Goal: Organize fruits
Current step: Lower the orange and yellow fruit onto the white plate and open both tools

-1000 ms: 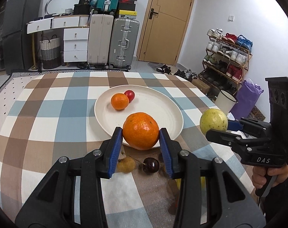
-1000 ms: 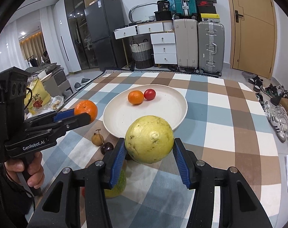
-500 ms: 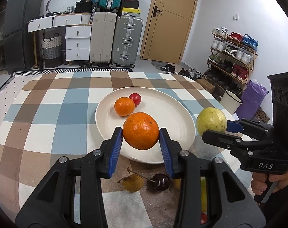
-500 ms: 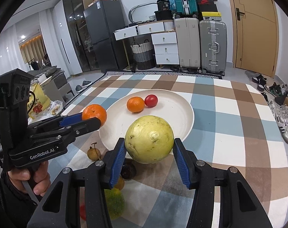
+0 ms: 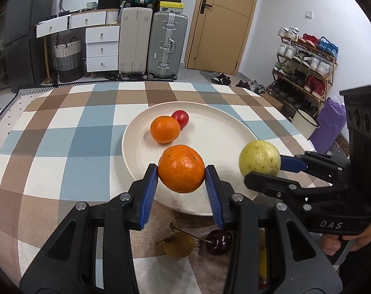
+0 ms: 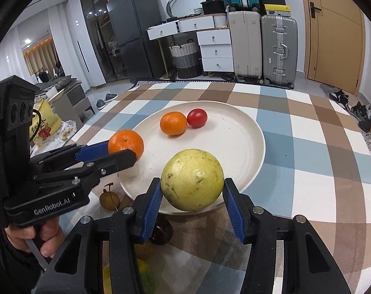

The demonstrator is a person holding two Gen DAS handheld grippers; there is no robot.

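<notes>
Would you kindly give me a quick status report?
Left gripper shut on orange. Right gripper shut on guava. Both over plate edge. Nothing blocking.

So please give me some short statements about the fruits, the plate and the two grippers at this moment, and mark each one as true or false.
1. The left gripper holds an orange. True.
2. The right gripper is empty. False: it grips a yellow-green fruit.
3. The plate holds a small orange and a red fruit. True.
4. The plate is blue. False: it is cream white.
5. A dark cherry lies on the plaid tablecloth, off the plate. True.
</notes>
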